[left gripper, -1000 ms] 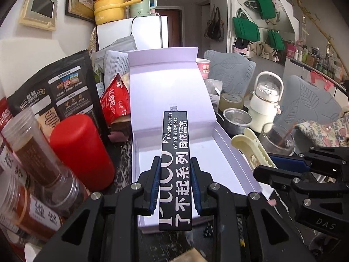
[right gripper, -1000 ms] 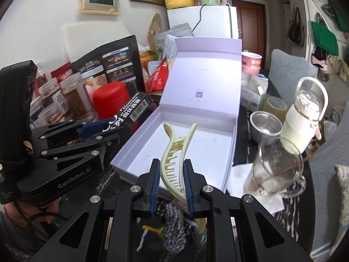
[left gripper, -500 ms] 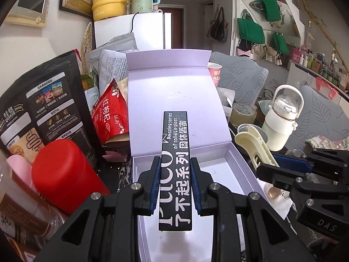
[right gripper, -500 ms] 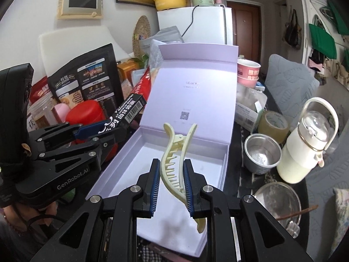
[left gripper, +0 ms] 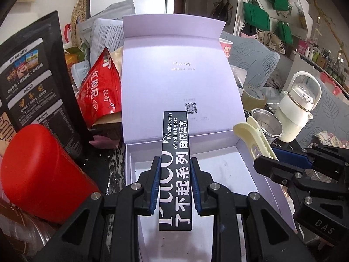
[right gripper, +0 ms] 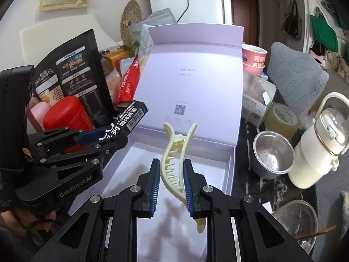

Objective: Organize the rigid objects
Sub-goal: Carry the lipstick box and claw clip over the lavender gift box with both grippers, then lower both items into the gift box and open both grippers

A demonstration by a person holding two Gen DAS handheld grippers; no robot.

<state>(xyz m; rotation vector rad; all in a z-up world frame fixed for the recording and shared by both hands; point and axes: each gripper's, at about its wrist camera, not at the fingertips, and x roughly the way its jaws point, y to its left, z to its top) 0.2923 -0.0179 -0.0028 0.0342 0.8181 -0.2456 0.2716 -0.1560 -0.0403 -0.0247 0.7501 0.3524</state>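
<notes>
The left gripper (left gripper: 174, 185) is seen with its jaws clamped narrowly on a long black rectangular lip-gloss carton with white lettering (left gripper: 175, 174). The carton is held lengthwise along the fingers, above the tray of an open pale-lilac cardboard gift box (left gripper: 250, 174), its far end reaching over the hinge line.

The right gripper (right gripper: 170, 185) is seen with its jaws closed narrowly on a pale-yellow plastic claw hair clip (right gripper: 174, 161). The clip is held over the same box tray (right gripper: 226, 174), its prongs pointing away from the camera and its tail hanging below the jaws.

The box lid (right gripper: 196, 76) stands raised behind the tray. Noted to the left of the box: a red cylindrical canister (left gripper: 41, 174), a black printed pouch (left gripper: 32, 83). Noted to the right on the table: a steel cup (right gripper: 272, 155), a cream lidded bottle with handle (right gripper: 316, 148), a roll of brown tape (right gripper: 281, 118).
</notes>
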